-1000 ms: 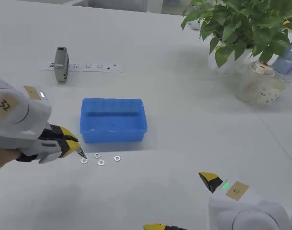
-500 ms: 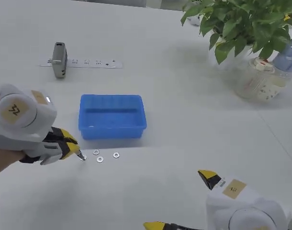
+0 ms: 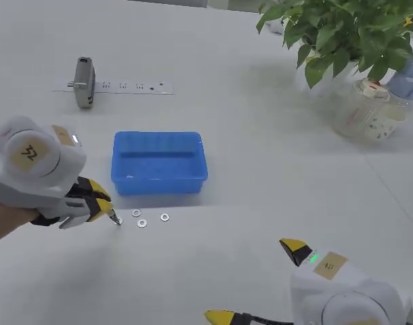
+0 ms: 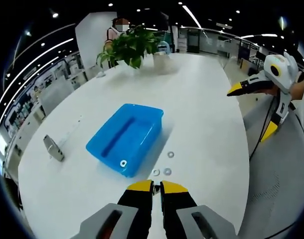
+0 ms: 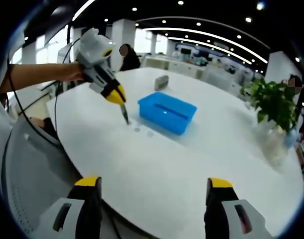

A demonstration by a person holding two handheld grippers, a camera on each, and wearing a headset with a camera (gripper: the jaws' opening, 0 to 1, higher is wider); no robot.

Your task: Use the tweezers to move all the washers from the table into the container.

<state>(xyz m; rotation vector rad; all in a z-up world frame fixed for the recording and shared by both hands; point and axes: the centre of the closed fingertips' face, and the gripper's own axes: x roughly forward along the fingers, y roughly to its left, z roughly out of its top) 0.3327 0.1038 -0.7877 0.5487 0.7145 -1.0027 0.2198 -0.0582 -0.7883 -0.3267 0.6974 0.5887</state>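
Three washers (image 3: 141,223) lie loose on the white table (image 3: 274,176), just in front of the near wall of the blue container (image 3: 159,187). They keep the same small cluster as a second ago. A fourth washer then lay in plain sight at the left end of that cluster, just under the tip of the tweezers (image 3: 114,217). That tip now sits on its spot and covers it, and I cannot tell whether the washer is pinched. A lone washer (image 4: 123,163) shows pale inside the container, at its near left corner, as before.

The tweezers slope down and to the right out of the left gripper (image 3: 103,202), their point touching the table. The left gripper's yellow-tipped jaws are drawn narrow and clamp the tweezers between them. The left gripper view shows the two jaws almost meeting.

The right gripper (image 3: 257,283) hangs at the lower right, well apart from the washers. Its jaws are spread wide with nothing between them, much as a second ago.

The head view has slid a little since then, which is the camera's move. The container stays in place relative to the power strip (image 3: 125,87) behind it, which carries a grey plug (image 3: 82,72).

A leafy plant (image 3: 342,34) and a clear jar (image 3: 365,112) stand at the far right.
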